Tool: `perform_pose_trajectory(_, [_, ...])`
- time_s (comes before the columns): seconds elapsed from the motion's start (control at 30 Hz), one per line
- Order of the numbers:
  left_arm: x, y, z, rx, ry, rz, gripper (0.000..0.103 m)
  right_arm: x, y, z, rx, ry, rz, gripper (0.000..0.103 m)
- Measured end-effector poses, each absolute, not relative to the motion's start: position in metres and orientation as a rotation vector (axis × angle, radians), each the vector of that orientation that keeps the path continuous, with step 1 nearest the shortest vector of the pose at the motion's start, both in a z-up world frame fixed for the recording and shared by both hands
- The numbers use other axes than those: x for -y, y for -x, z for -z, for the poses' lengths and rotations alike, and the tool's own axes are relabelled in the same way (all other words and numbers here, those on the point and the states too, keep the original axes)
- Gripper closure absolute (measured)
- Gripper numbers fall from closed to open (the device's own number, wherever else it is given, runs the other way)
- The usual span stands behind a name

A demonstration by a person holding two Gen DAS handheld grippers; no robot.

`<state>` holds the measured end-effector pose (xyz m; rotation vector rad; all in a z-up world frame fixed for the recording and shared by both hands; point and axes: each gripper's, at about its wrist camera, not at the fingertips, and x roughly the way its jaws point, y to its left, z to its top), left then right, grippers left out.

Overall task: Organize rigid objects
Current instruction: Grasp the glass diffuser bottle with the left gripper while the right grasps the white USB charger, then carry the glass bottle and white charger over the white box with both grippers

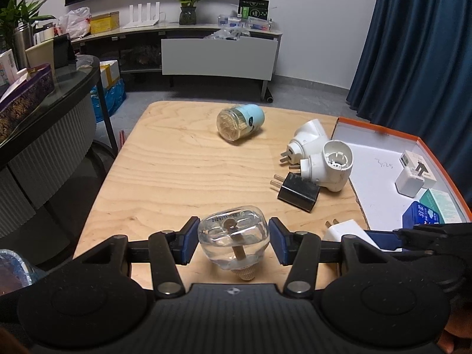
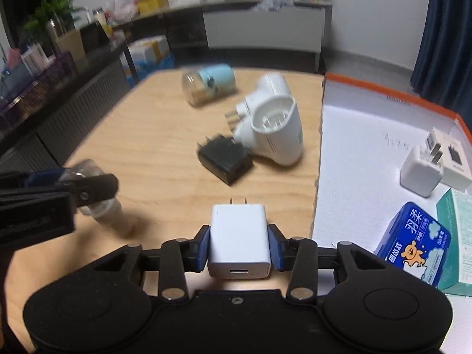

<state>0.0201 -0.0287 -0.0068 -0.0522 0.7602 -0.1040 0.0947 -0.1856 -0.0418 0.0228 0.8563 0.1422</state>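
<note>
My left gripper (image 1: 233, 240) is shut on a clear glass bottle (image 1: 233, 236) with a wick, held just above the wooden table (image 1: 165, 171). My right gripper (image 2: 239, 247) is shut on a white USB charger (image 2: 239, 242), prongs pointing away, near the table's front edge. In the right wrist view the left gripper (image 2: 73, 188) shows at far left with the bottle (image 2: 97, 203). Loose on the table lie a black charger (image 1: 298, 190), two white plug-in vaporizers (image 1: 330, 165) and a toothpick jar (image 1: 240, 122) with a pale blue cap, on its side.
An orange-rimmed white box lid (image 2: 368, 124) lies at the table's right. It holds a white cube charger (image 2: 421, 171), a small white box (image 2: 451, 159), a blue floss box (image 2: 416, 242) and a teal box (image 2: 457, 236). A dark glass-topped side table (image 1: 59, 94) stands to the left.
</note>
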Motion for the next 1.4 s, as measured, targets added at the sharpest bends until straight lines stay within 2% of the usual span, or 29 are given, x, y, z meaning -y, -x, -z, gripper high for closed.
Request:
perform_pose_trajectory(0.57, [0.065, -0.002, -0.013, -0.722, 0.062, 0.191, 0.052, 0.226, -0.037, -0.018, -0.69, -0.078, -0.067, 0.053])
perform_pose_trajectory(1.4, [0.129, -0.005, -0.032, -0.687, 0.02, 0.302, 0.052, 0.288, -0.013, -0.043, -0.583, -0.128, 0.068, 0.053])
